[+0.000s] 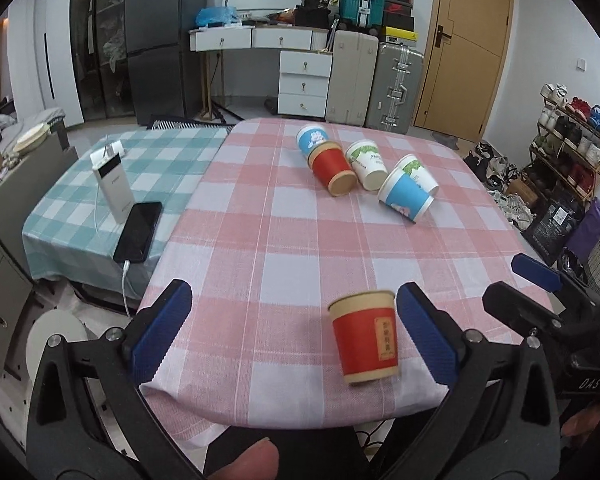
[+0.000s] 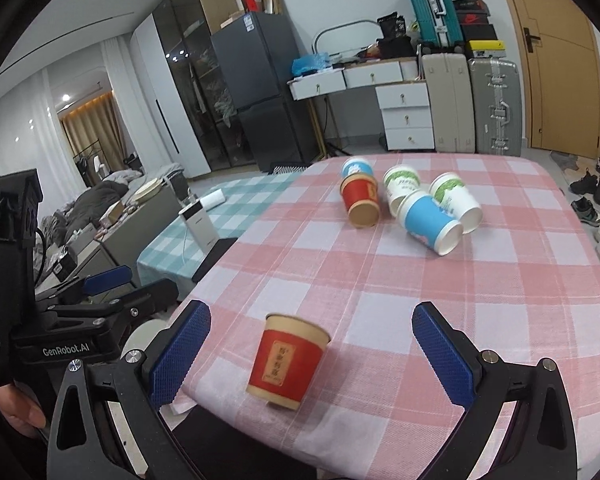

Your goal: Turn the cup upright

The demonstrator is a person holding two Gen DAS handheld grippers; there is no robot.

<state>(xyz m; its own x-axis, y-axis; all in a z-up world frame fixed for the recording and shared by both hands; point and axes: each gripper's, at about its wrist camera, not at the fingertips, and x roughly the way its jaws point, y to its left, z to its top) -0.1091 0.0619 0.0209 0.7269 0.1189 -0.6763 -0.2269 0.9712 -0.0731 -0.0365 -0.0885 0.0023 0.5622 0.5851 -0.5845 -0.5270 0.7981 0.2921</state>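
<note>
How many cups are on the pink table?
6. One red cup stands upright at the near edge. Five lie tipped at the far end: a red one, two blue ones, and two green-and-white ones. None seem hidden.

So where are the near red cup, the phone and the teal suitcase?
near red cup [image 1: 365,340]: left wrist view, red side wall.
phone [image 1: 138,232]: left wrist view, dark screen.
teal suitcase [image 2: 432,4]: right wrist view, front shell.
</note>
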